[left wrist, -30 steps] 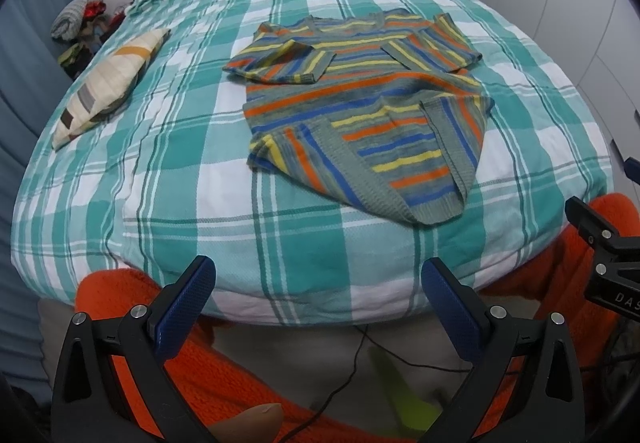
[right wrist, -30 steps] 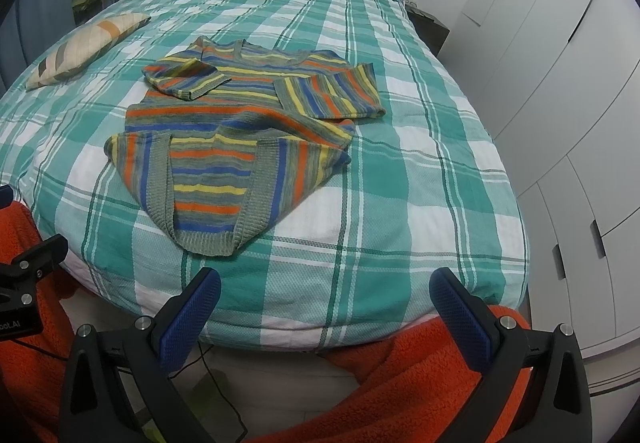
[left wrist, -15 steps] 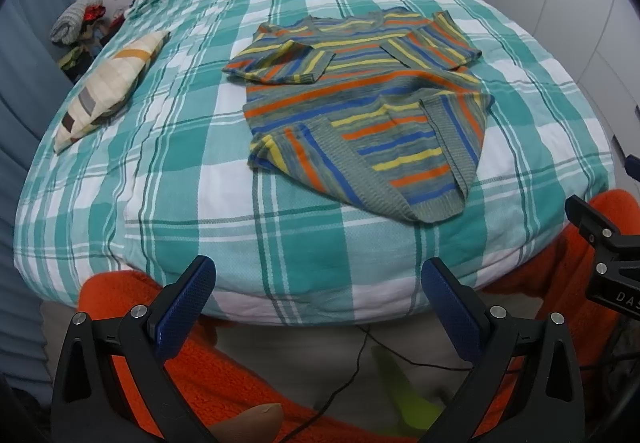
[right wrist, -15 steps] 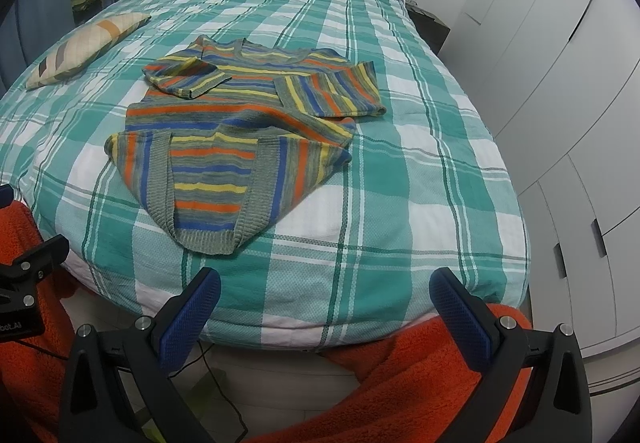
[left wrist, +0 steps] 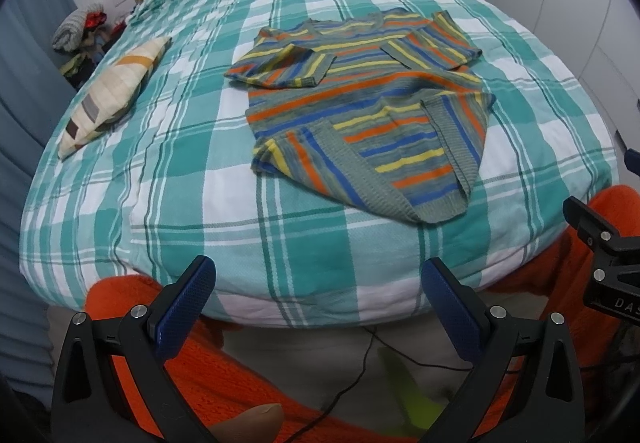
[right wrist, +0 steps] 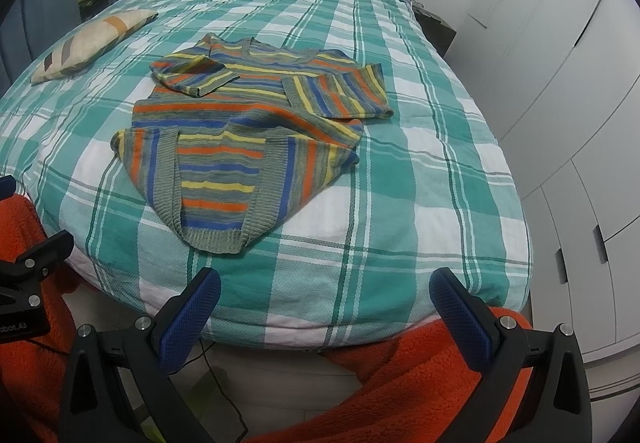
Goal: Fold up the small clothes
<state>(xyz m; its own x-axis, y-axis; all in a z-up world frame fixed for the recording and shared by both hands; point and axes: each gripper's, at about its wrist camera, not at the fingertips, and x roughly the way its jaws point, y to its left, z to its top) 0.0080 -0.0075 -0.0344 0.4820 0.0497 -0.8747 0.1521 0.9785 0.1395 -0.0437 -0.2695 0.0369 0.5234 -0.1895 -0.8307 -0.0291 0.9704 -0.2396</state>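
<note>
The striped knit sweater (left wrist: 360,115) lies flat at frame centre on the green plaid bedspread (left wrist: 200,147), both sleeves folded in over the chest and both lower corners turned inward, leaving a tapered hem nearest me. My left gripper (left wrist: 318,303) sits at lower frame, jaws spread, empty, short of the bed edge. My right gripper (right wrist: 326,307) likewise: spread, empty. A striped cushion (left wrist: 108,95) lies at left, well apart. Orange blanket (right wrist: 420,375) below.

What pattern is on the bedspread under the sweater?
A teal-and-white plaid bedspread, clearest in the right wrist view, under the striped sweater.
</note>
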